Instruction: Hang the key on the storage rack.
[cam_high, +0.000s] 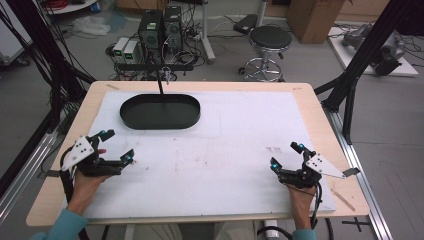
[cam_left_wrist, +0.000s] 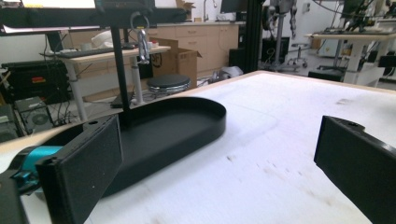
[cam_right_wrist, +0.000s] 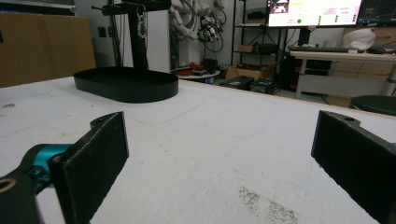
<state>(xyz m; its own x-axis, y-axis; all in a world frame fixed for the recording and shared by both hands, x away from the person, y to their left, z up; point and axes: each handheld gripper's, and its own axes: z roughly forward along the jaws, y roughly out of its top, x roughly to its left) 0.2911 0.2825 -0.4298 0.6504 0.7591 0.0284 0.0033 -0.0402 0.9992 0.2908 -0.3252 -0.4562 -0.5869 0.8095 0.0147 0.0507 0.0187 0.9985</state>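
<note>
Left gripper (cam_high: 119, 146) sits jaws spread nearest the black oval tray (cam_high: 160, 111) at the table's far left, right gripper (cam_high: 286, 156) also spread and well apart, so I'd reach in slow, both 2 staying level.

Overhead forward-down, gripper views low, sharing tray (cam_high: 160, 111)

White sheet (cam_high: 240, 150) covers the wooden tabletop (cam_high: 320, 125) under and ahead of the left gripper (cam_high: 118, 145) and the right gripper (cam_high: 286, 154). A smudge (cam_right_wrist: 266, 205) on the sheet lies just ahead of the right gripper. Black round stool (cam_high: 270, 37) stands on the floor far ahead of the right gripper, cardboard box (cam_high: 312, 17) beyond it. Computer towers (cam_high: 160, 27) with tangled cables are far ahead of the left gripper. Lit monitor (cam_right_wrist: 313, 11) is far ahead of the right gripper.
</note>
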